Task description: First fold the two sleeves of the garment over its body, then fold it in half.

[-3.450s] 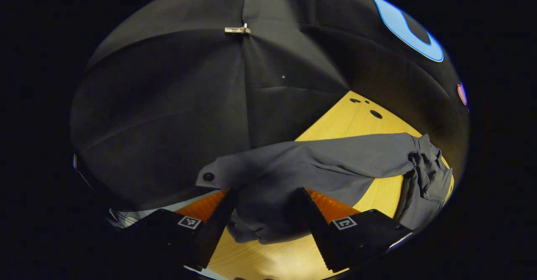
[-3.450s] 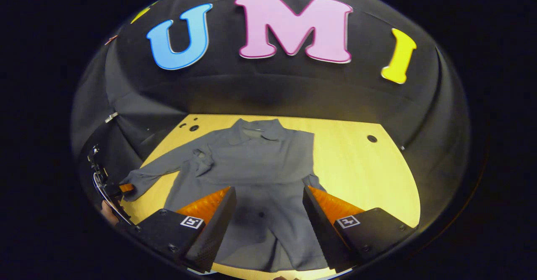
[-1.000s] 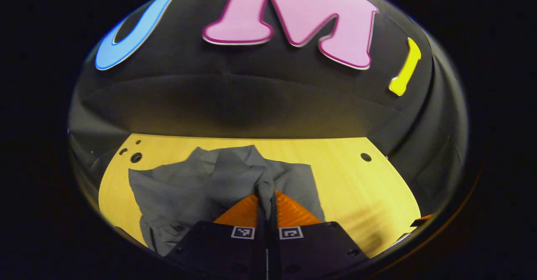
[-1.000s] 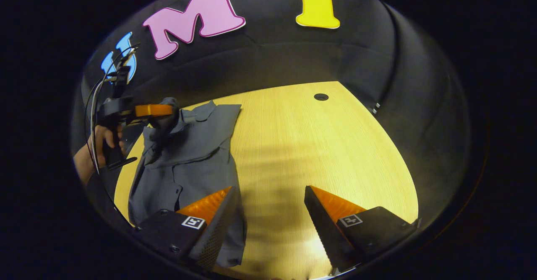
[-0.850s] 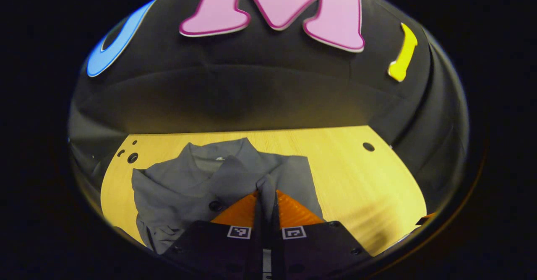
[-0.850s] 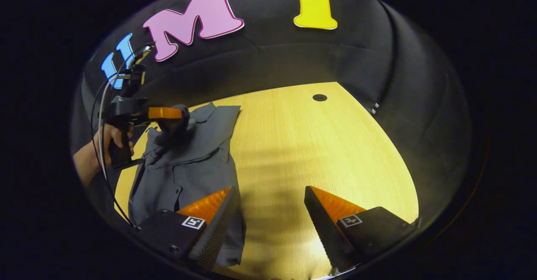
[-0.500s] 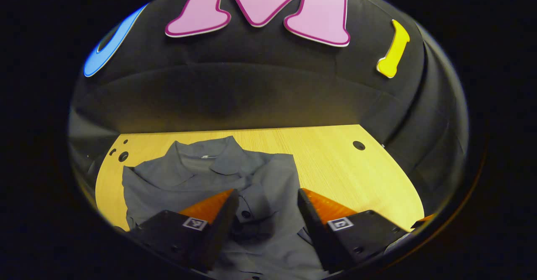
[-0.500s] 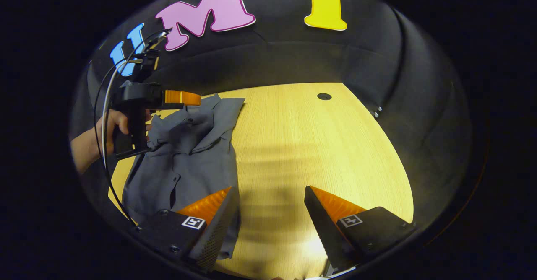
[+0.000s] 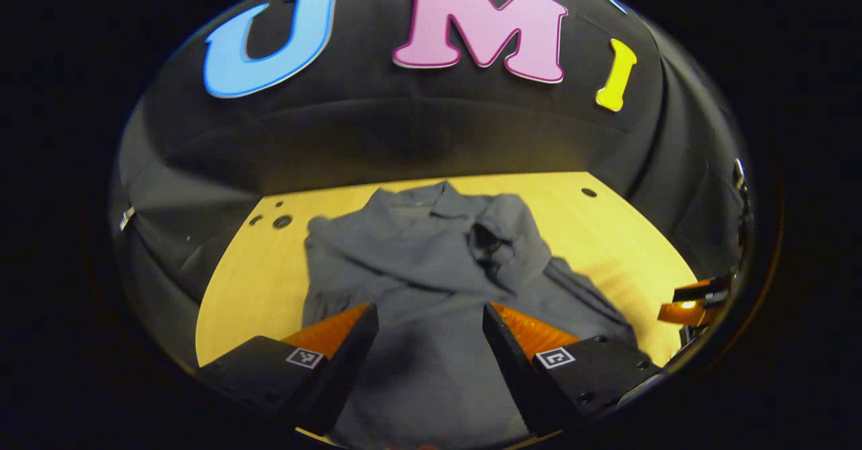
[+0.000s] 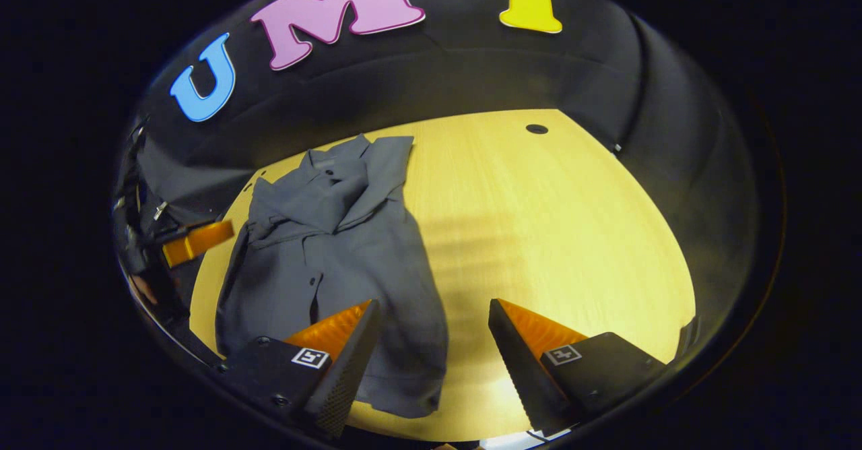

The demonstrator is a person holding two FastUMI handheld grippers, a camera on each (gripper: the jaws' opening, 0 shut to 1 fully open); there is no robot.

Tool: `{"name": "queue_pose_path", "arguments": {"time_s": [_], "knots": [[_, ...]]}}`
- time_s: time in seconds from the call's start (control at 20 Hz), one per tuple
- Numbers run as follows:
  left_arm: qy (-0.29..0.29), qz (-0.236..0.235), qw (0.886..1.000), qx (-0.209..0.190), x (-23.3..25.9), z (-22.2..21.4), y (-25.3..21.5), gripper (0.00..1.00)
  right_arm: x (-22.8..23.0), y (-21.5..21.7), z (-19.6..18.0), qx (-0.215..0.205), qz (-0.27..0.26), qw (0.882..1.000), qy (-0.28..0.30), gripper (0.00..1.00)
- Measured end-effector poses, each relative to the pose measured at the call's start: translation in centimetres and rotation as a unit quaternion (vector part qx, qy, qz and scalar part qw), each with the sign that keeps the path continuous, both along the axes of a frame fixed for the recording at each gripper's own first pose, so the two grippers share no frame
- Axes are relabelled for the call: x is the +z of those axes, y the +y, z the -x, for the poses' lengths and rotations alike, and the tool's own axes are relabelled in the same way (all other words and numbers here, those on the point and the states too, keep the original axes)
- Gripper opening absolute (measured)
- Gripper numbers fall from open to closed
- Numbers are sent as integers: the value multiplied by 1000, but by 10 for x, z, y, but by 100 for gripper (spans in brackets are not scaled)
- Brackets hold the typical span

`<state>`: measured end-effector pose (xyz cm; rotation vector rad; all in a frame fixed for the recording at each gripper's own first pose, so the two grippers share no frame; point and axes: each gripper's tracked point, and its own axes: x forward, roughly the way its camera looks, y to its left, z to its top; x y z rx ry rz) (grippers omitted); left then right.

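Note:
A grey button-up shirt [image 9: 431, 281] lies on the yellow wooden table [image 9: 249, 281], collar toward the far wall. Both sleeves are folded over its body, and one cuff [image 9: 495, 238] is bunched near the collar. My left gripper [image 9: 427, 342] is open above the shirt's lower half, with nothing between its fingers. In the right gripper view the same shirt [image 10: 337, 241] lies at the left of the table [image 10: 539, 234]. My right gripper [image 10: 431, 356] is open over the shirt's lower right hem and bare wood. The left gripper [image 10: 195, 241] shows there at the far left, beside the shirt.
Small round holes mark the table: several at the far left corner [image 9: 281, 221] and one at the far right [image 9: 588, 193]. The black cloth wall closes in the table's far and side edges. The right gripper [image 9: 693, 302] shows at the right rim of the left gripper view.
My left gripper carried the left sleeve over the shirt's body, opened, let it go and drew back toward the hem. The right gripper stayed open and shifted slightly.

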<state>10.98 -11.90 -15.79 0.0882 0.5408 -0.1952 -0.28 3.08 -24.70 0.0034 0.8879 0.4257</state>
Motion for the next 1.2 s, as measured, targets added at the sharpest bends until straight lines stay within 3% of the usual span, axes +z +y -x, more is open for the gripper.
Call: {"name": "queue_pose_path", "arguments": {"time_s": [0.3,0.7,0.75,1.0,1.05,1.2], "knots": [[77,15,995,62,-78,101,61,96,-25,25,31,21,24,999,26,99],[140,54,974,172,-130,147,131,96,-63,4,59,3,76,996,40,100],[145,61,972,176,-135,150,133,93,-66,0,62,1,83,996,43,100],[158,37,973,166,-149,157,132,97,-85,-5,73,-2,96,993,65,99],[159,27,974,158,-151,158,130,94,-83,-2,71,1,97,994,56,100],[163,12,976,143,-152,158,123,96,-87,8,78,27,116,991,56,99]]}}
